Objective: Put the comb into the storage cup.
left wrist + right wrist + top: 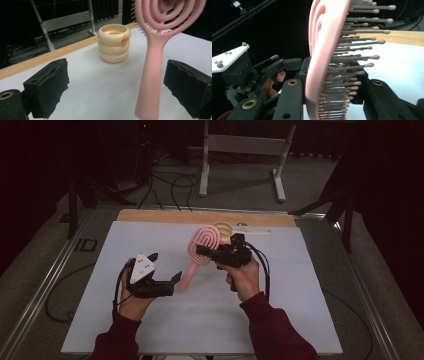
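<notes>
High view first: we hold the pink plastic hairbrush with the spiral open-work head (200,249) off the white counter (300,320), near the middle, its head toward 12 o'clock and its handle slanting down toward 7 o'clock. Our right tool (205,252) is clenched on the brush head — in the right gripper view its jaws press the pink back on one side and the grey bristles on the other. Our left tool (164,268) stands released, jaws wide apart on either side of the handle, not touching it. So the lift looks done, and a handover to the left tool seems not yet made. We count one brush, two tools, and one cream stack of three rings (114,43) at 12 o'clock.
</notes>
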Available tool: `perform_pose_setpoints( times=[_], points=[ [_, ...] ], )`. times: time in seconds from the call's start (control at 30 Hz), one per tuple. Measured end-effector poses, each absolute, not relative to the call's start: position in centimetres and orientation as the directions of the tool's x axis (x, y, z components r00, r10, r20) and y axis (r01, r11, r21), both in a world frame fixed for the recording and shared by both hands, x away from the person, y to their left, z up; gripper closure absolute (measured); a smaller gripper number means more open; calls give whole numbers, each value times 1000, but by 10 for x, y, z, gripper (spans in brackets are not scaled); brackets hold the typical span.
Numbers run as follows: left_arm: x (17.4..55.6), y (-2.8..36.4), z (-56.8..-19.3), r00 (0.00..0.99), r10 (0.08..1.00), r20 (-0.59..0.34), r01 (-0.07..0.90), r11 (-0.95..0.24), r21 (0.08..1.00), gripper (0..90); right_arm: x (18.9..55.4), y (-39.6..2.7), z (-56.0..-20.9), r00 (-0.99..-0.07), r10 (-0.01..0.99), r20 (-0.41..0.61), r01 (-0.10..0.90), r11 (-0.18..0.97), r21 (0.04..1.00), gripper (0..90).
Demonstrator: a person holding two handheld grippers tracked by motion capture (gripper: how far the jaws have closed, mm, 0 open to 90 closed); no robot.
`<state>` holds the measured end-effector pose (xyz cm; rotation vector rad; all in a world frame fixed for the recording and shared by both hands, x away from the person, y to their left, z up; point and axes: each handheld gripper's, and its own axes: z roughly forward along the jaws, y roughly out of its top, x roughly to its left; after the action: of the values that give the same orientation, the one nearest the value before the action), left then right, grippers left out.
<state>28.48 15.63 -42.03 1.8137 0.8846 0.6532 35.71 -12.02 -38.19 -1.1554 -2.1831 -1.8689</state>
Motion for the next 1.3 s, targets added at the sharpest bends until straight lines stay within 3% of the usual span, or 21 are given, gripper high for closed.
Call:
perform_pose_setpoints(
  times=[0.77,1.3],
  points=[
    [281,170,-425,537,842,58,310,-260,914,127,371,-128,-372,-720,511,469,540,-12,842,633],
    [279,178,-430,538,841,63,317,-271,909,76,383,-138,-367,-706,539,460,530,-29,848,633]
  ],
)
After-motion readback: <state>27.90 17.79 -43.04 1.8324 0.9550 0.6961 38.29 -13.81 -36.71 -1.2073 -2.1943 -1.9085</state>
